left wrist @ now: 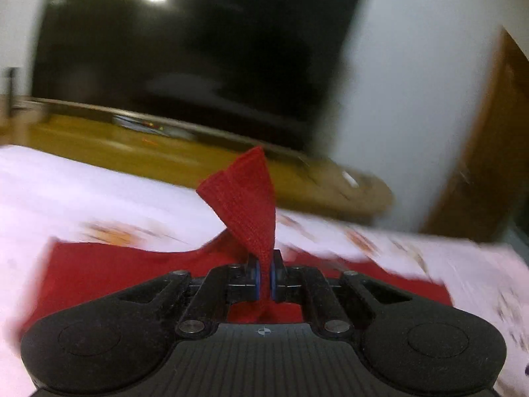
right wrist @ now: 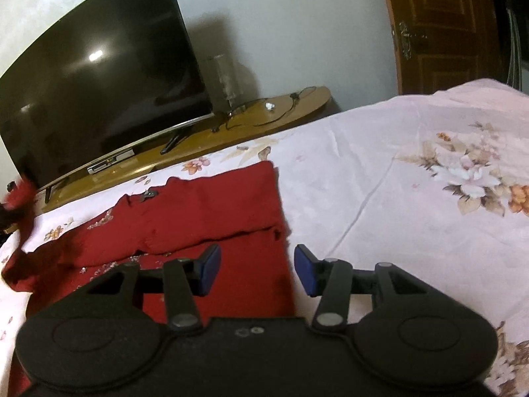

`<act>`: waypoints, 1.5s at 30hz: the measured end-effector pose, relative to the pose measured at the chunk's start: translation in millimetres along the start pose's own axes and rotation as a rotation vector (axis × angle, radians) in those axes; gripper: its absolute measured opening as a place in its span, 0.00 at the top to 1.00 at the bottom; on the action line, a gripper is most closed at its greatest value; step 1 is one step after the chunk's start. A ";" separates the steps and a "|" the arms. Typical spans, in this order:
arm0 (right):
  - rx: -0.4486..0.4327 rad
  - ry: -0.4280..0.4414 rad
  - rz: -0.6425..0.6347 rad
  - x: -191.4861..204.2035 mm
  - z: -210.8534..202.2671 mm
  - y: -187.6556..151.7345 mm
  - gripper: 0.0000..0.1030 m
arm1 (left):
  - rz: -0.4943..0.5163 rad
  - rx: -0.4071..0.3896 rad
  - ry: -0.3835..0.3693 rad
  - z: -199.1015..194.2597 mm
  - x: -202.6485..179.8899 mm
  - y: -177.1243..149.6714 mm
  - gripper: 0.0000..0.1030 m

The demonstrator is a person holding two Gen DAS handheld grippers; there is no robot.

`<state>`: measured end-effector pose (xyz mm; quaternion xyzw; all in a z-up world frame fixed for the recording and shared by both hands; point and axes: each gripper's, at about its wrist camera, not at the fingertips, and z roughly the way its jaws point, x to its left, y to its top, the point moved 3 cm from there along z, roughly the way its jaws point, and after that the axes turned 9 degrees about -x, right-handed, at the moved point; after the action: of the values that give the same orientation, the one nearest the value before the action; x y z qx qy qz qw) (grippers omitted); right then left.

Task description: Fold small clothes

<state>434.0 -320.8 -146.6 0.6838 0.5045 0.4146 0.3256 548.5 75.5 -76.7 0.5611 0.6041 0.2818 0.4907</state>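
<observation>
A small red knitted garment [right wrist: 205, 211] lies on a floral bedsheet [right wrist: 413, 178], with one sleeve folded across its body. My left gripper [left wrist: 264, 281] is shut on a raised part of the red garment [left wrist: 248, 198], which stands up between its blue pads and is lifted off the sheet. The left view is blurred by motion. My right gripper [right wrist: 256, 269] is open and empty, hovering just above the garment's right edge. At the far left edge of the right wrist view, red cloth [right wrist: 20, 198] shows lifted.
A large dark TV [right wrist: 99, 99] stands on a wooden cabinet [right wrist: 264, 115] beyond the bed, with cables and a clear container [right wrist: 224, 79] beside it. A wooden door [right wrist: 443, 26] is at the right. The sheet [left wrist: 82, 192] spreads to the right of the garment.
</observation>
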 end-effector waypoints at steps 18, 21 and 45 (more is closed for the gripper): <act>0.058 0.187 0.273 -10.4 -50.1 54.1 0.49 | 0.112 -0.019 0.145 -50.6 -28.9 -70.5 0.26; 0.129 0.307 0.329 31.5 -9.2 55.7 0.54 | 0.093 0.014 0.284 -64.2 19.6 -75.8 0.26; 0.017 0.304 0.015 86.2 -11.1 91.9 0.95 | 0.033 0.086 0.311 -43.5 95.8 -91.2 0.93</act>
<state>475.3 -263.4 -41.7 0.6198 0.5461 0.5114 0.2367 483.0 156.8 -168.8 0.5411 0.6749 0.3475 0.3619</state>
